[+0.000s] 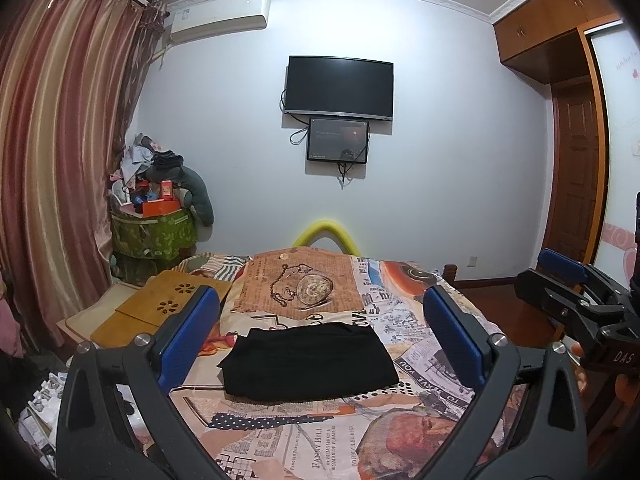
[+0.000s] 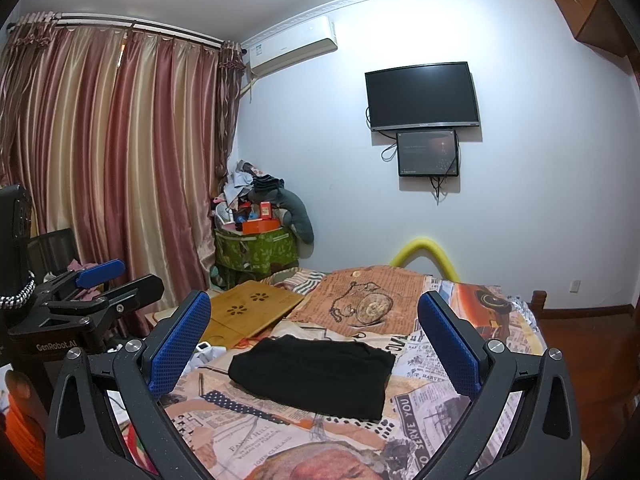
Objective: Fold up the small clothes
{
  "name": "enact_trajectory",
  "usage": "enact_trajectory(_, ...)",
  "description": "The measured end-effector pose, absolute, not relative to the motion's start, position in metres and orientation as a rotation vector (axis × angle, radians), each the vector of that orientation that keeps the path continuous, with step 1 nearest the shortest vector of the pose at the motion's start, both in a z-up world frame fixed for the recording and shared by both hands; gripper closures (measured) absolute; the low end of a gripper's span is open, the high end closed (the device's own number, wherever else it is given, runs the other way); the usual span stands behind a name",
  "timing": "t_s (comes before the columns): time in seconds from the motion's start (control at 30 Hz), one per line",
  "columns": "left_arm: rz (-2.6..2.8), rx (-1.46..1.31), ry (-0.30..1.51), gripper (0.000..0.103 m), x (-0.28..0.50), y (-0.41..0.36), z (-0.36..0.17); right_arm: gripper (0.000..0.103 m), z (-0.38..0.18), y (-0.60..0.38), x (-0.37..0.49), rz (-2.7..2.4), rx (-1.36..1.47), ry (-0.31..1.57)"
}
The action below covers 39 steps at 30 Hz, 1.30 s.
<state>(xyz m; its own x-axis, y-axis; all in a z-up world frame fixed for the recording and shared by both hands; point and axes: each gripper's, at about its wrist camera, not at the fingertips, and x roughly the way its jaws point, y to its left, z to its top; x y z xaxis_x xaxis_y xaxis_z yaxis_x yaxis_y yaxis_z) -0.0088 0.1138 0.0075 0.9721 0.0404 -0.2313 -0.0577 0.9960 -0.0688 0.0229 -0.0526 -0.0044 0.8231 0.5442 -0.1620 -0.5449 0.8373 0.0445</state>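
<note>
From the left wrist camera we see the left gripper [image 1: 320,328] held above the near end of the bed [image 1: 404,308], its blue fingers [image 1: 188,332] spread wide and grasping nothing. Between them, at the centre of the view, lies the black garment [image 1: 308,364], flat on the printed bedspread as a tidy rectangle with squared edges; we judge it already folded, which would explain why the gripper hangs back with nothing in it. At 3 o'clock the right gripper [image 1: 560,284] shows side-on, clear of the cloth, and its fingers there are too foreshortened for us to read. At 9 o'clock a wooden lap tray [image 1: 160,308] rests on the bed's left side, apart from the garment. From the right wrist camera we see the right gripper [image 2: 316,340] also raised over the bed's near end, its blue fingers [image 2: 452,348] released and wide apart, holding nothing. The black garment [image 2: 316,376] sits between them, slightly toward 6 o'clock, its near edge doubled in thick layers. The left gripper [image 2: 108,276] appears at 9 o'clock, off the bedspread. With both grippers holding nothing and withdrawn, we take this piece for finished, or awaiting a final tidy.
</note>
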Motion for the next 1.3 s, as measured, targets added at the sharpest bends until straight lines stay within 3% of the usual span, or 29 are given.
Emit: enact_trajectory(1.3, 0.017, -0.121, 0.281, 0.000, -0.003, 0.117, -0.002, 0.000, -0.008, -0.041, 0.024, 0.579, -0.003, 0.208)
